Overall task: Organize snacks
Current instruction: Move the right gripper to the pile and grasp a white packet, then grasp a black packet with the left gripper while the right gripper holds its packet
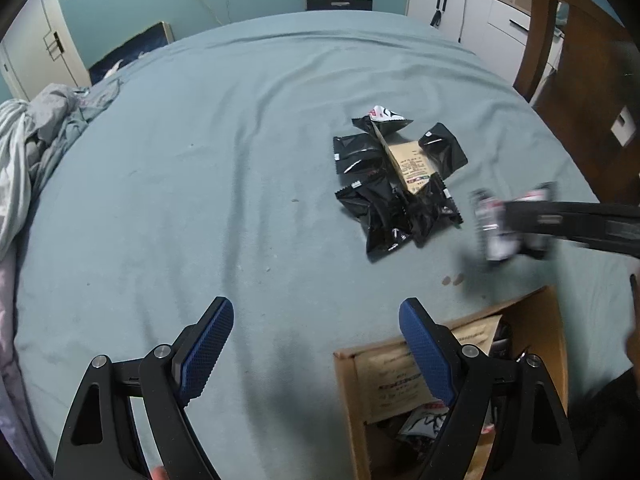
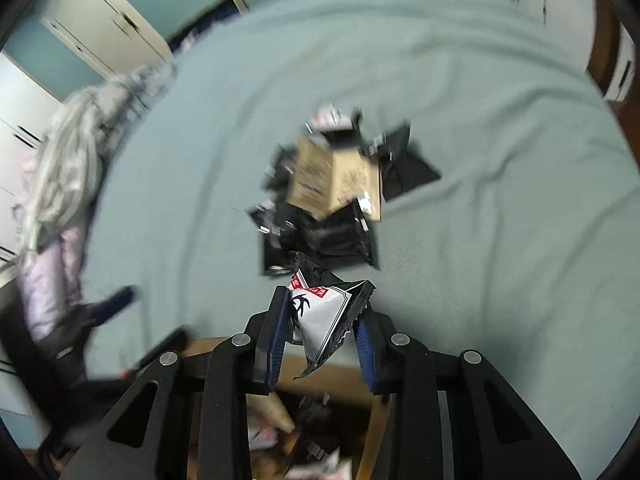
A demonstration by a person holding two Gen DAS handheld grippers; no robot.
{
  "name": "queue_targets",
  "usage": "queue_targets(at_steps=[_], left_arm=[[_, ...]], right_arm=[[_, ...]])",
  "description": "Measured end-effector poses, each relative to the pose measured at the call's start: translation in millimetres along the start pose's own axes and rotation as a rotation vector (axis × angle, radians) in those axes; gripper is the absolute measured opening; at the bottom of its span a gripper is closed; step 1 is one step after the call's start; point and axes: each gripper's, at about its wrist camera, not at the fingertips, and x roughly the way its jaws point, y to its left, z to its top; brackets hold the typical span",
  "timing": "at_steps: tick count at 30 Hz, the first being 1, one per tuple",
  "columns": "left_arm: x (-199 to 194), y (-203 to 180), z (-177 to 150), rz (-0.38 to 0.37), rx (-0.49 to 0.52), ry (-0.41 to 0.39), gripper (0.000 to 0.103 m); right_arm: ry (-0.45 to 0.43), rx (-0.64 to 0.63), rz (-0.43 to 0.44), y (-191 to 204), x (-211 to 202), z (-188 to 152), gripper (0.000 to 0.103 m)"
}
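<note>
A pile of black snack packets (image 1: 384, 200) lies on the teal bed sheet around a brown paper packet (image 1: 412, 164); the pile shows blurred in the right wrist view (image 2: 320, 236). My right gripper (image 2: 326, 320) is shut on a black and white snack packet (image 2: 324, 320), held above a cardboard box (image 2: 332, 376). In the left wrist view that gripper (image 1: 508, 220) is blurred at the right, right of the pile. My left gripper (image 1: 316, 344) is open and empty above the sheet, next to the box (image 1: 348, 384), which holds snack packets.
Crumpled grey bedding (image 1: 36, 140) lies at the bed's left edge. A wooden bed frame (image 1: 580, 92) stands at the right. White cabinets (image 1: 464, 4) stand beyond the bed. The bed sheet (image 1: 200, 180) stretches left of the pile.
</note>
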Motion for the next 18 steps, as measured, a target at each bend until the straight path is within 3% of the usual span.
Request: queue_targets(at_steps=[4, 7, 12, 18], left_arm=[[11.3, 1.9, 8.2, -0.091, -0.045, 0.056, 0.086], [20.0, 2.3, 16.4, -0.114, -0.065, 0.071, 0.086], [39.8, 3.9, 44.3, -0.139, -0.111, 0.087, 0.089], [81.5, -0.4, 74.0, -0.186, -0.171, 0.188, 0.089]], right_arm=[[-0.162, -0.013, -0.035, -5.0, -58.4, -31.7, 0.029], [-0.248, 0.019, -0.095, -17.4, -79.8, -65.0, 0.029], [-0.336, 0.027, -0.127, -20.2, -103.3, -109.0, 0.029], [-0.364, 0.059, -0.163, -13.7, -83.6, -106.8, 0.029]])
